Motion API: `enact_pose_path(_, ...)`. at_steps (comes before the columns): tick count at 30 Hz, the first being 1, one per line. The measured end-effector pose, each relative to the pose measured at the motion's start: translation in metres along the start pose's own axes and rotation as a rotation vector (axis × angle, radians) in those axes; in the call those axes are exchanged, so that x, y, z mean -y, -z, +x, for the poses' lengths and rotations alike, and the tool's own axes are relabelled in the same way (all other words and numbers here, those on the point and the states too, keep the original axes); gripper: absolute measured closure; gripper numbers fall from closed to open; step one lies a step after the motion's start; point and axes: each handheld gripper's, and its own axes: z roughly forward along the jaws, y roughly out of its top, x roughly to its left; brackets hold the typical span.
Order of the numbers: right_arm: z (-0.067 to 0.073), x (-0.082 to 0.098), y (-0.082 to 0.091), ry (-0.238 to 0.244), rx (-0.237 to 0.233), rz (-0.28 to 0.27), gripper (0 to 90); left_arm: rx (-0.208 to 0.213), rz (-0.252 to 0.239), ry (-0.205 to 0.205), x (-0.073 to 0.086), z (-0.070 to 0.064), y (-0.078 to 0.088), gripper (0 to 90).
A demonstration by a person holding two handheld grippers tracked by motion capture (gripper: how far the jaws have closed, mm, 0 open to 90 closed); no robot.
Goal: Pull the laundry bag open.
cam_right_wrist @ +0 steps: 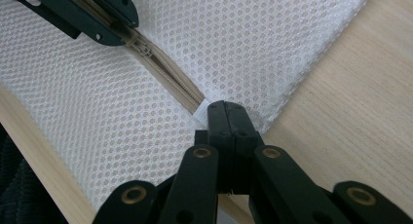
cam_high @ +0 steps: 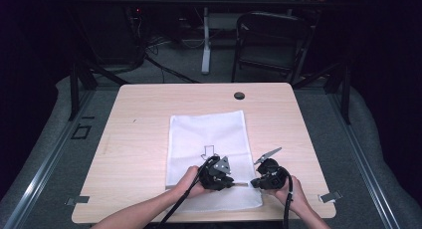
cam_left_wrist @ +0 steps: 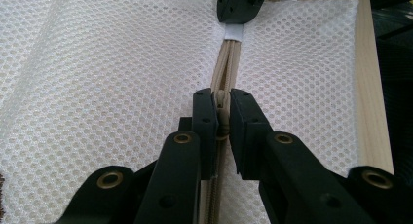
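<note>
**Ana:** Looking down from the high view first: a white mesh fabric bag lies flat at the middle of the pale wooden surface, its near edge toward six o'clock. What are the hands doing?

**Ben:** Both come in from six o'clock. The left tool sits on the bag's near part, and the right tool is just beside it at three o'clock, at the bag's right edge. A grey outlined arrow is printed on the mesh just past the left tool, at twelve o'clock from it. A small dark round grommet sits in the surface far off, toward twelve.

**Ana:** And the left gripper view?

**Ben:** The left tool has its jaws nearly closed, pinching the beige zipper slider between them. The beige zipper runs from there up to twelve o'clock, where the other tool clamps a small white tab at the zipper's end.

**Ana:** The right gripper view?

**Ben:** The right tool is fully closed on that white tab, at the bag's edge beside bare wood. The zipper climbs toward ten o'clock, where the left tool grips the slider.
</note>
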Motion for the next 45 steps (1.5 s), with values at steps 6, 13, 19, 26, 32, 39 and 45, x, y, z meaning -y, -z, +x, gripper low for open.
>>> enact_pose_path(6, 0.0, 0.0, 0.0, -0.001, -0.001, 0.0, 90.0, 0.0, 0.005, -0.005, 0.001, 0.001, 0.002, 82.0)
enact_pose_path(13, 0.002, 0.0, 0.0, -0.019, -0.008, -0.008, 90.0, 0.0, 0.01, -0.003, 0.004, 0.001, 0.004, 82.0)
enact_pose_path(19, 0.0, 0.0, 0.0, -0.001, 0.0, 0.0, 90.0, 0.001, 0.015, -0.004, 0.007, 0.002, 0.007, 82.0)
enact_pose_path(26, 0.0, 0.0, 0.0, -0.002, 0.002, 0.0, 90.0, -0.001, 0.02, -0.001, 0.011, 0.003, 0.012, 82.0)
enact_pose_path(32, 0.001, 0.0, -0.001, -0.011, -0.005, -0.009, 90.0, -0.004, 0.016, -0.003, 0.012, 0.002, 0.013, 82.0)
enact_pose_path(39, 0.001, 0.0, 0.0, -0.007, 0.0, -0.005, 90.0, -0.007, 0.028, 0.007, 0.018, 0.003, 0.019, 82.0)
enact_pose_path(45, 0.001, 0.0, 0.0, -0.009, -0.004, -0.007, 90.0, -0.015, 0.029, 0.017, 0.022, 0.004, 0.022, 82.0)
